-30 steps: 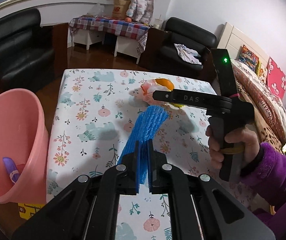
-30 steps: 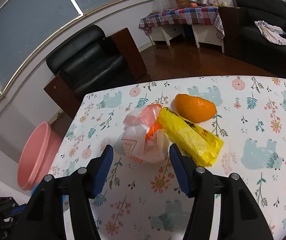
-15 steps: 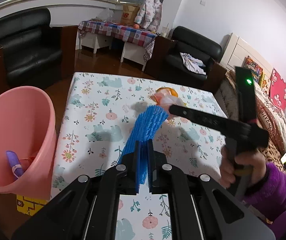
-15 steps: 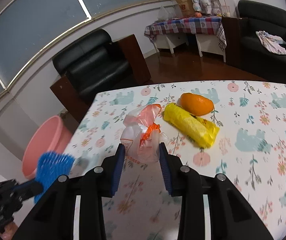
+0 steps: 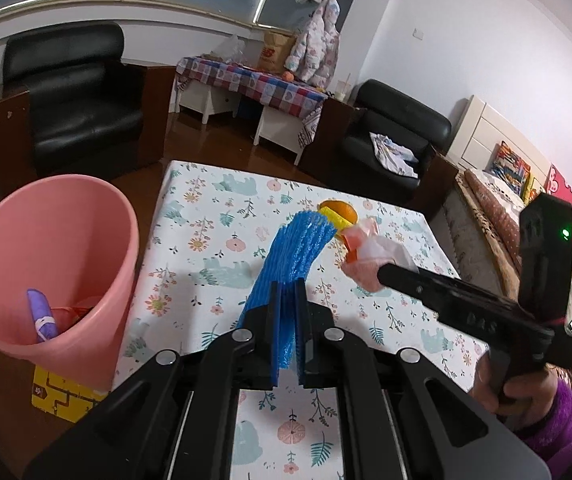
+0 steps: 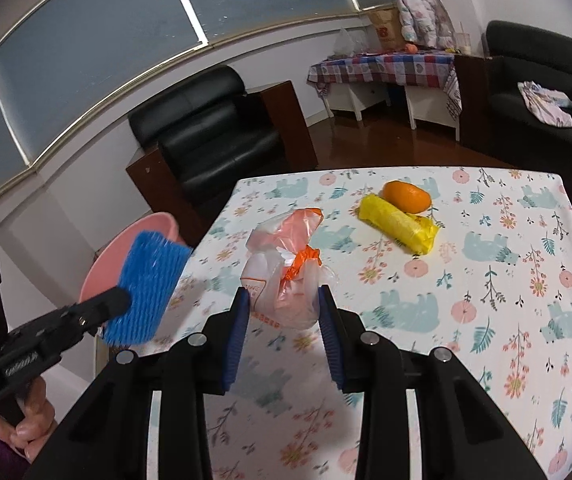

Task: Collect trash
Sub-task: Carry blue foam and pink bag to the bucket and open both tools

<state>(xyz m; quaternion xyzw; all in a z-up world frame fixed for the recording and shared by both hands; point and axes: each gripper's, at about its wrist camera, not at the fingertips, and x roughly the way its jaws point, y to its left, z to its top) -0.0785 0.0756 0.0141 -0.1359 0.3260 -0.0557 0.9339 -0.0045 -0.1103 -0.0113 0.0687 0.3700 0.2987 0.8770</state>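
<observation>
Bin (image 5: 52,264) at left of your picture, closest to your left gripper (image 5: 286,312) | it pinches blue foam net (image 5: 290,256) | right gripper (image 6: 284,308) squeezes plastic bag (image 6: 282,268).

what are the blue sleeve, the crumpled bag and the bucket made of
Blue sleeve: soft foam netting, judging by its open ribbed mesh.
Crumpled bag: thin glossy plastic film, translucent and wrinkled.
Bucket: likely rigid moulded plastic, smooth, matte pink.

Blue foam net (image 5: 291,264) — pinched, aloft
</observation>
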